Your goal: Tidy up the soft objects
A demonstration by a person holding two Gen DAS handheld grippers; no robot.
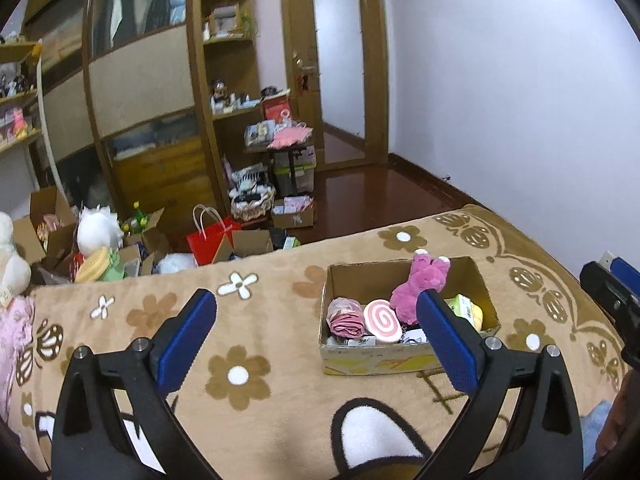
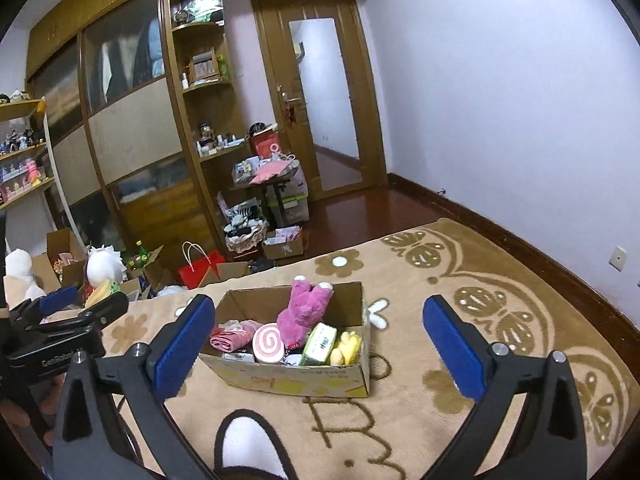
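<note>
left gripper [image 1: 316,336] wide, empty | right gripper [image 2: 320,344] wide, empty | box [image 2: 296,380] ahead | risk: pink plush [image 2: 304,312] leans on rim, may tip out

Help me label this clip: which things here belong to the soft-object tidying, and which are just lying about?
Belongs to the job:
cardboard box on the blanket
purple plush
pink swirl cushion
folded pink cloth
yellow plush
green pack

Just lying about:
red gift bag
white plush on the floor
shelf figurines
</note>
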